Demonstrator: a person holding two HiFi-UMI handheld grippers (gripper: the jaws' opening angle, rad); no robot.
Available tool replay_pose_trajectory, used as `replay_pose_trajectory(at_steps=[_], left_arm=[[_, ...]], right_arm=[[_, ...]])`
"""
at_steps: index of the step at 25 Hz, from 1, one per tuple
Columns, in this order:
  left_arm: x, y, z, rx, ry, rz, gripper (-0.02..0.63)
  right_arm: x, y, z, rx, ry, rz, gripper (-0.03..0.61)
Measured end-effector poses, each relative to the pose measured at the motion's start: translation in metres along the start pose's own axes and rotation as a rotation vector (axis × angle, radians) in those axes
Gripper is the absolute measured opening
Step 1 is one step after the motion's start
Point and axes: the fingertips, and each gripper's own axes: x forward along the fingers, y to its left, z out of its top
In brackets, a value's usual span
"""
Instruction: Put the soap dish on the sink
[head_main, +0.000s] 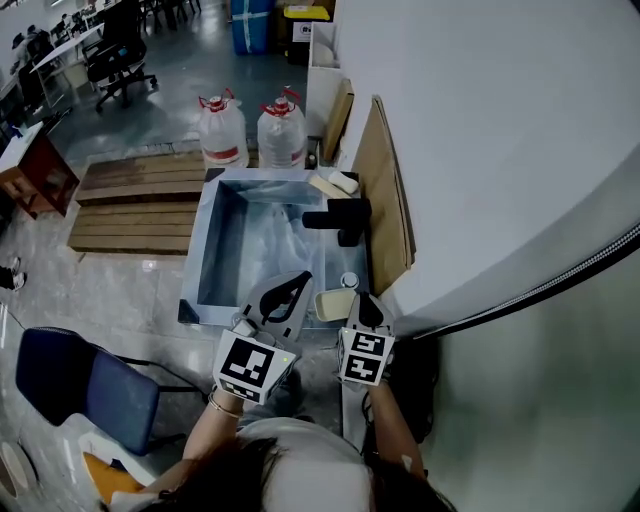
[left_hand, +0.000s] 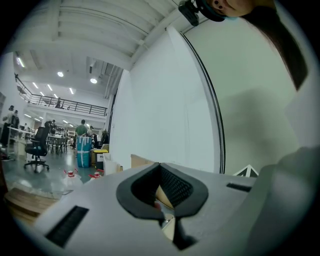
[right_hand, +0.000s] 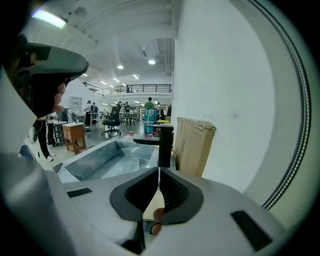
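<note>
The right claw (right_hand: 159, 169) is pressing its two jaws together, tip to tip, with nothing between them. Past it, a black tap (right_hand: 163, 142) is standing by the grey sink (right_hand: 107, 160). A brown cardboard sheet (right_hand: 194, 145) is leaning on the white wall (right_hand: 220, 85).

We note a white curved wall (head_main: 480, 120) rising to the right of the right gripper (head_main: 360, 298), with a cardboard sheet (head_main: 385, 200) leaning on it ahead. Ahead and to the left of the left gripper (head_main: 298, 278), wooden pallets (head_main: 140, 200) lie on a grey glossy floor (head_main: 130, 290), and two clear water jugs (head_main: 222, 130) stand beyond them. A blue chair (head_main: 85, 385) sits left of and behind that gripper. Far ahead are an office chair (head_main: 115, 60), a railed mezzanine (right_hand: 135, 89) and round ceiling lights (right_hand: 120, 66).
</note>
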Motion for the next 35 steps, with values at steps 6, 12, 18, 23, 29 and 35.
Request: replay_pose_trajectory(at_steps=[6,12,18,23,29,35], left_arm=[[-0.009,-0.004,0.005,0.002,-0.013,0.011,0.003],[-0.017,-0.005,0.008,0.003,-0.019,0.023,0.003],[-0.023,-0.011,0.009,-0.008,-0.008,0.026,0.003],[-0.026,-0.015,0.012,-0.005,-0.014,0.034,0.003],[-0.027,-0.019,0.016,-0.001,-0.030,0.044,0.003],[-0.032,-0.027,0.017,0.002,-0.016,0.040,0.003]], right_arm=[[-0.021,0.006,0.024,-0.001,-0.082,0.004,0.029],[-0.043,0.009,0.050,0.005,-0.160,0.022,0.027],[-0.069,0.011,0.076,-0.016,-0.244,0.037,0.026],[-0.088,0.011,0.090,-0.004,-0.282,0.062,0.026],[-0.103,0.014,0.102,-0.022,-0.325,0.079,0.026],[-0.124,0.014,0.113,-0.010,-0.360,0.091,0.026]])
